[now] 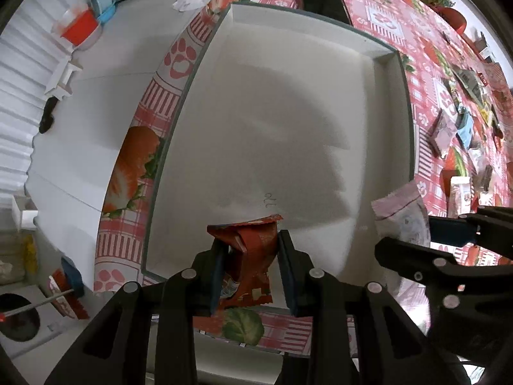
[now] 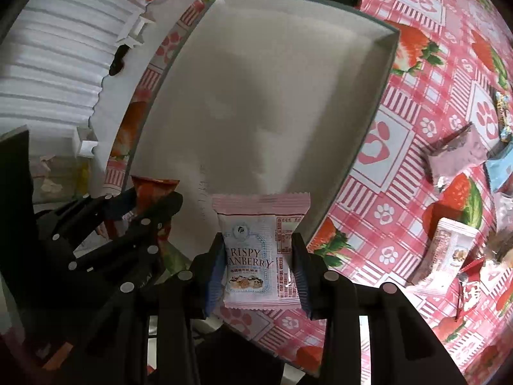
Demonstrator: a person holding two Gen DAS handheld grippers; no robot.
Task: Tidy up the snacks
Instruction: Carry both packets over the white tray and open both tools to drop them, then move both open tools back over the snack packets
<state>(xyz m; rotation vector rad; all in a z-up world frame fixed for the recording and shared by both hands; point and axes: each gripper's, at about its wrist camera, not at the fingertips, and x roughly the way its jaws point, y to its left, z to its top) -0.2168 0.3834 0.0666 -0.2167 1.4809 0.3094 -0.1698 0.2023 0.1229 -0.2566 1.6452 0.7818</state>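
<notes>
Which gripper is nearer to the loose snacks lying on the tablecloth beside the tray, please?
Right. The right gripper, holding the pink cranberry packet, is at the tray's side nearest the loose snacks; the left gripper, with the red packet, is farther.

Counter (image 2: 400, 173) covered by red-pink strawberry/paw-print cloth. White shallow tray (image 2: 383, 51) sits toward its left edge. Loose snack packets (image 2: 455, 157) scattered right of tray. Dark flat object (image 1: 323, 0) just behind tray, far edge.
</notes>
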